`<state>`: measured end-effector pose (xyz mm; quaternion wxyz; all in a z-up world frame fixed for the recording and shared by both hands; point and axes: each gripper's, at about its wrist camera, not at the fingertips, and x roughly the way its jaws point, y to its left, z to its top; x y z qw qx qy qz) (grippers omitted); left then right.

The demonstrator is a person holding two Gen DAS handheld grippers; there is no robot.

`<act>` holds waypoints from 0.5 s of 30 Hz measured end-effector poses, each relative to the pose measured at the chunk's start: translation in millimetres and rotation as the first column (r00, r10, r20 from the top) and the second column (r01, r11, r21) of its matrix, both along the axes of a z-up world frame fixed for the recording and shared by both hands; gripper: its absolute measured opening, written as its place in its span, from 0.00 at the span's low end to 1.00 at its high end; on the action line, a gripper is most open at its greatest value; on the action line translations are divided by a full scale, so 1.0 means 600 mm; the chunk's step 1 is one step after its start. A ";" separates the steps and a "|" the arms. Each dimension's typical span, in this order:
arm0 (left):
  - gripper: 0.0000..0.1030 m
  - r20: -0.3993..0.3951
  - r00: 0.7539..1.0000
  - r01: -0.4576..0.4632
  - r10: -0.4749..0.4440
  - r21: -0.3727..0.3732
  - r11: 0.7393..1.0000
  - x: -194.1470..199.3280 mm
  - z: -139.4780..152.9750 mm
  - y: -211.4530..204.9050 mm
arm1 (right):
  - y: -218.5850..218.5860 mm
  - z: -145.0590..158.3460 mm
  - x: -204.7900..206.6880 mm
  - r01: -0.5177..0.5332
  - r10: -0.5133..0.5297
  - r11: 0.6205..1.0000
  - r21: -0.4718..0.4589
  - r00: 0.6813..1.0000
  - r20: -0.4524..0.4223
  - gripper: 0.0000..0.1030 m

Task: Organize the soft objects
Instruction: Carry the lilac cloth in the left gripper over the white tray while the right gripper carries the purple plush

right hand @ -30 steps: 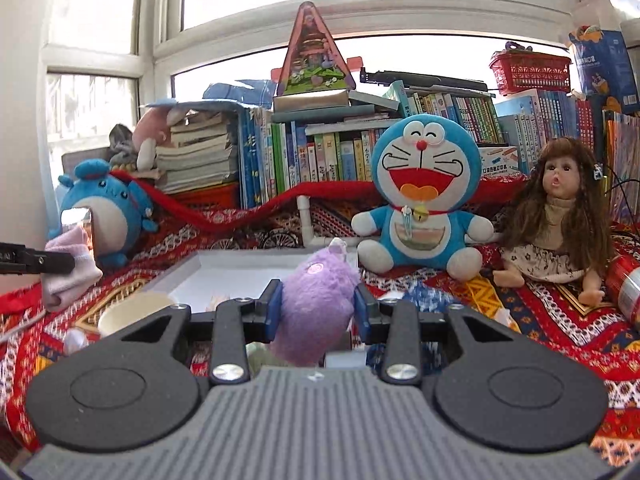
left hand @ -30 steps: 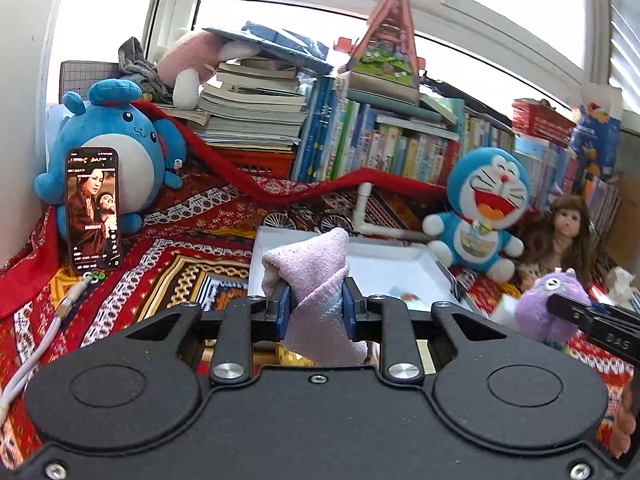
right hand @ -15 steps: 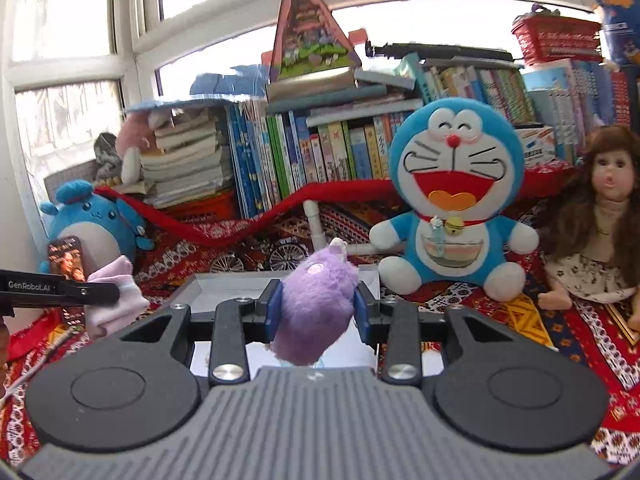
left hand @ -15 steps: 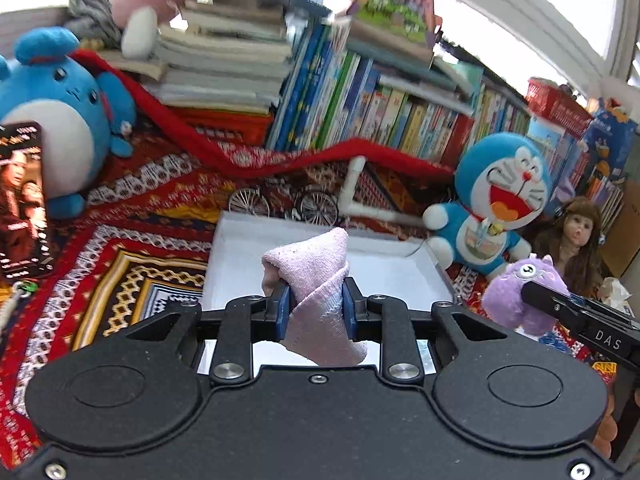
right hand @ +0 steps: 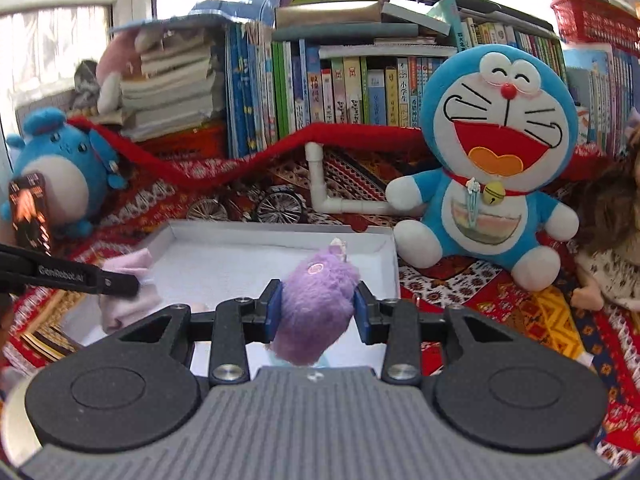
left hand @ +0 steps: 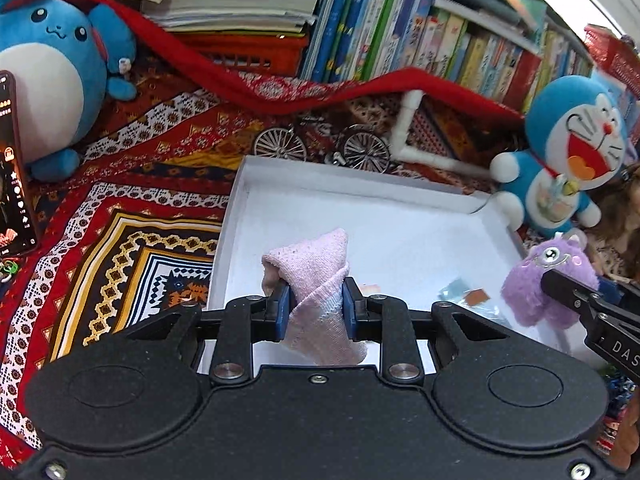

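My left gripper [left hand: 315, 306] is shut on a folded pink towel [left hand: 316, 276], which hangs over the near left part of a shallow white tray [left hand: 360, 194]. My right gripper [right hand: 316, 306] is shut on a fluffy purple plush toy [right hand: 316, 300], held above the tray's [right hand: 280, 229] near right side. In the left wrist view the purple plush [left hand: 548, 280] shows at the right, clamped in the other gripper. The right wrist view has the pink towel [right hand: 128, 280] at its left, in the black fingers [right hand: 80, 278] of the other gripper.
A patterned red cloth [left hand: 132, 200] covers the surface. Behind the tray stand a blue cat plush [right hand: 496, 152], a round blue plush [left hand: 52, 68], a small metal bicycle [left hand: 320, 146], a white pipe [right hand: 324, 192] and rows of books [right hand: 340, 88]. A phone [left hand: 12, 168] leans at left, a doll [right hand: 612, 248] sits at right.
Both grippers have moved forward and tilted down over the white tray, still holding the towel and the purple plush. The tray now fills more of each view.
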<state>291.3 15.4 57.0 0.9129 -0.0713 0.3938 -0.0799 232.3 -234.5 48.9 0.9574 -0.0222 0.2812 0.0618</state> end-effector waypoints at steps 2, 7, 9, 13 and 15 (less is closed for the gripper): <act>0.24 -0.011 1.000 -0.003 0.003 0.005 1.000 0.006 -0.006 0.000 | 0.005 -0.005 0.008 0.007 -0.008 0.999 -0.043 1.000 -0.006 0.41; 0.24 -0.021 1.000 0.002 -0.001 0.017 1.000 0.019 -0.017 -0.004 | 0.009 -0.018 0.026 0.012 -0.015 0.997 -0.073 0.999 -0.036 0.41; 0.24 -0.021 1.000 0.001 -0.001 0.017 1.000 0.022 -0.017 -0.006 | 0.011 -0.022 0.031 0.011 -0.015 0.997 -0.081 0.999 -0.044 0.41; 0.25 -0.025 1.000 0.011 -0.011 0.008 1.000 0.026 -0.018 -0.010 | 0.016 -0.030 0.040 0.004 -0.009 0.997 -0.079 0.998 -0.062 0.41; 0.25 -0.034 0.999 0.025 -0.026 -0.013 1.000 0.028 -0.020 -0.009 | 0.018 -0.031 0.043 -0.001 -0.003 0.998 -0.063 0.998 -0.068 0.41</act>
